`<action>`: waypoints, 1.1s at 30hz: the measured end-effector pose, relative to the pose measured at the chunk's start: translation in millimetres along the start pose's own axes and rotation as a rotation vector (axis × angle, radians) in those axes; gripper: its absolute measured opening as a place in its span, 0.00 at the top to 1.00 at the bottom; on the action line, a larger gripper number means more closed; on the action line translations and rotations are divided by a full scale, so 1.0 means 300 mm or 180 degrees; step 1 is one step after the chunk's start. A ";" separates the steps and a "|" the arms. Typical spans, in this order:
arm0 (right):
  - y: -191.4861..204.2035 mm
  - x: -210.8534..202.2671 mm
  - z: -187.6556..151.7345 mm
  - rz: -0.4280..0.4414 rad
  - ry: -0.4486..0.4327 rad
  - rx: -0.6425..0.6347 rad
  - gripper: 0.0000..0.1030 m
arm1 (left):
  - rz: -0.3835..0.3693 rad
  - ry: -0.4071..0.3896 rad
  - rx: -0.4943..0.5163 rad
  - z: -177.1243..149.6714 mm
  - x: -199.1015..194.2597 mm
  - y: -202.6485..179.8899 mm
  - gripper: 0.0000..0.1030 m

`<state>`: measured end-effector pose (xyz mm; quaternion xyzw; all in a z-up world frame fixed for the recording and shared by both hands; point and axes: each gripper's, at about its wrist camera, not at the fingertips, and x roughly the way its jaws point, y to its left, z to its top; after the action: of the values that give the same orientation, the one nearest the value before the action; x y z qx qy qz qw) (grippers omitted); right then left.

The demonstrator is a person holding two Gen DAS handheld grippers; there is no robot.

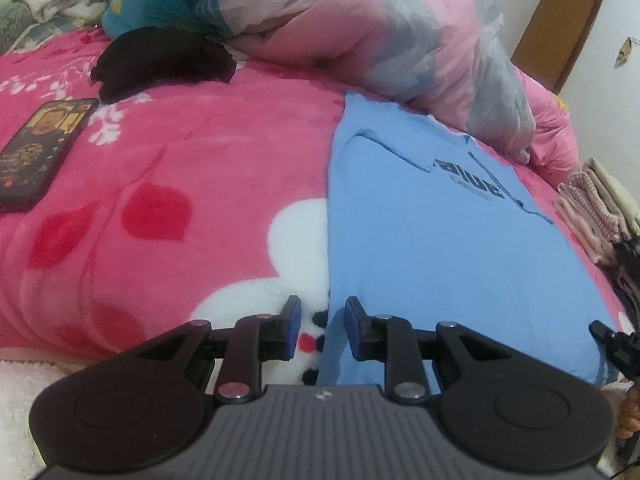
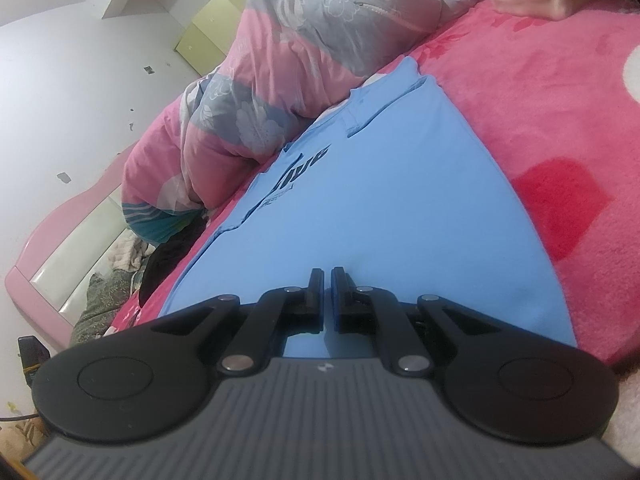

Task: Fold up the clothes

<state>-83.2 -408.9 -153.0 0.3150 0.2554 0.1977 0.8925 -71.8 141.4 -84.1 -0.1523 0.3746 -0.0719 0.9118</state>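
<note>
A light blue polo shirt [image 1: 440,240] with dark lettering lies flat on the pink fleece blanket [image 1: 180,168], folded lengthwise, collar at the far end. My left gripper [image 1: 323,316] is open at the shirt's near left corner. The shirt's left edge runs between the two fingers. In the right wrist view, my right gripper [image 2: 327,296] sits over the near hem of the same shirt [image 2: 380,200]. Its fingers are drawn together with only a thin slit of blue cloth between them. The right gripper's tip [image 1: 612,344] also shows at the shirt's near right corner.
A phone [image 1: 44,152] with a lit screen lies on the blanket at the left, with a black garment [image 1: 160,60] behind it. A bunched pink and grey quilt [image 1: 380,40] borders the shirt's collar end. Folded clothes [image 1: 596,208] are stacked at the right.
</note>
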 end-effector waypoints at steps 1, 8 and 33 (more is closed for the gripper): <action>0.000 0.000 0.000 -0.0001 0.0000 0.0001 0.97 | 0.0006 -0.0005 0.0002 -0.001 -0.001 -0.002 0.77; 0.000 0.000 0.001 -0.0009 -0.0003 0.0002 0.97 | 0.0153 -0.0071 0.0096 -0.016 -0.001 -0.035 0.99; -0.003 0.003 -0.001 -0.0003 -0.0009 0.0026 0.97 | 0.0110 -0.0072 0.0188 -0.002 0.027 -0.058 0.79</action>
<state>-82.6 -408.9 -154.2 0.3188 0.2551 0.1957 0.8916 -66.7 123.0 -84.1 -0.1196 0.3646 -0.0654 0.9211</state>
